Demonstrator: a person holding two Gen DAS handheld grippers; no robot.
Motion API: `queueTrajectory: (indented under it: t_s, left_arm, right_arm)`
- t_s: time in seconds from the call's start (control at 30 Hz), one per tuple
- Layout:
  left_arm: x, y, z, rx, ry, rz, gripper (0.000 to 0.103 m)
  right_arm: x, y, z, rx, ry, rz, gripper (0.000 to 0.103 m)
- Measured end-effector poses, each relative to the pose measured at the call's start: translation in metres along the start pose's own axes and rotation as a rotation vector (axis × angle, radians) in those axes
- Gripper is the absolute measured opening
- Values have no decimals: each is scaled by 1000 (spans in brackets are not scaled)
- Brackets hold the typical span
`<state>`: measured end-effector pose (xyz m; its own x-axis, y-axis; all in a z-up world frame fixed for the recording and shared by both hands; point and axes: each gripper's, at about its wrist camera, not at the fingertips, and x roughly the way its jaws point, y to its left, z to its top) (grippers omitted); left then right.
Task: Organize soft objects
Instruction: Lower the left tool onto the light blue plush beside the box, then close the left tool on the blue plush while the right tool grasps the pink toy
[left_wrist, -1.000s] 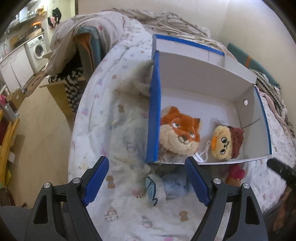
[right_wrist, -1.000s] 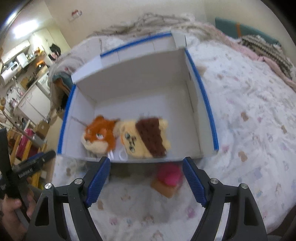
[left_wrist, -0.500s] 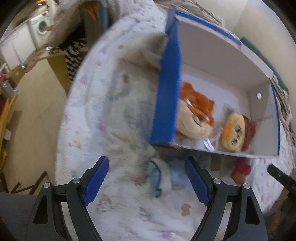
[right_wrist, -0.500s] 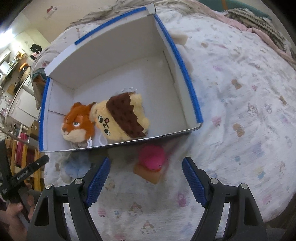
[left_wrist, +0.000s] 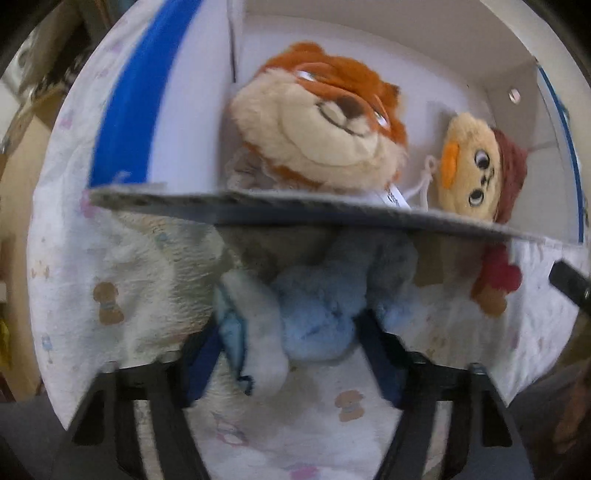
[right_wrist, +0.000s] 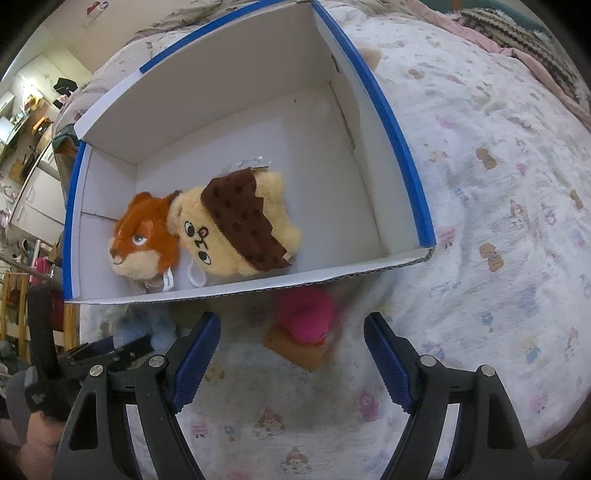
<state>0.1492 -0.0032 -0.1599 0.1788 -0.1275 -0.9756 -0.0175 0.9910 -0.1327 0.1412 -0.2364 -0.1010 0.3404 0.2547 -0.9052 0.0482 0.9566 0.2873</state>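
A bed (right_wrist: 498, 166) in a cartoon-print quilt fills a cream-walled room; white cabinets (right_wrist: 33, 199) line the far left.

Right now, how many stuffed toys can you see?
4. The orange fox and the yellow toy lie in the box. The blue toy and the pink toy lie on the bed just outside it. More may be hidden.

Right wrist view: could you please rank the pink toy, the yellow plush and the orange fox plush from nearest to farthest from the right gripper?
1. Pink toy, on the bedspread just beyond the right gripper.
2. Yellow plush, inside the box.
3. Orange fox plush, left of it in the box.
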Motion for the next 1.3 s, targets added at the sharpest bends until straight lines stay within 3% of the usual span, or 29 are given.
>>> queueTrajectory:
  t_s: [0.07,0.17,0.37,0.47,0.6,0.73,0.83,0.87,0.9,1.03,1.3]
  left_arm:
    - [-1,3,0,-5,-5,3,42]
    - [-8,7,0,-13,-16,8,32]
    - [-58,9,-19,26,-129,-1,31]
    - [-80,19,-26,-4,-182,-25,31]
    - [-88,26,-35,-12,-202,-16,31]
    - [-87,21,-35,15,-212,9,31]
    - [-78,13,-29,37,-218,31,31]
    - [-75,12,-27,41,-217,34,31]
    - [-73,11,-26,48,-216,39,31]
    - [-69,8,-26,62,-217,57,31]
    - [-73,13,-26,40,-229,54,31]
  right_arm:
    - [1,1,1,-1,5,-1,85]
    - [3,4,5,-9,13,6,85]
    - [3,-7,8,20,37,43,85]
    - [7,-17,6,58,75,69,84]
    - [19,-24,7,119,118,99,79]
    - [33,-18,13,104,144,56,61]
    - [50,-10,16,79,182,17,58]
    - [55,-7,17,74,191,3,39]
    - [59,-5,17,69,198,-13,31]
    - [62,2,17,37,188,-52,29]
    - [45,9,12,-9,131,-40,29]
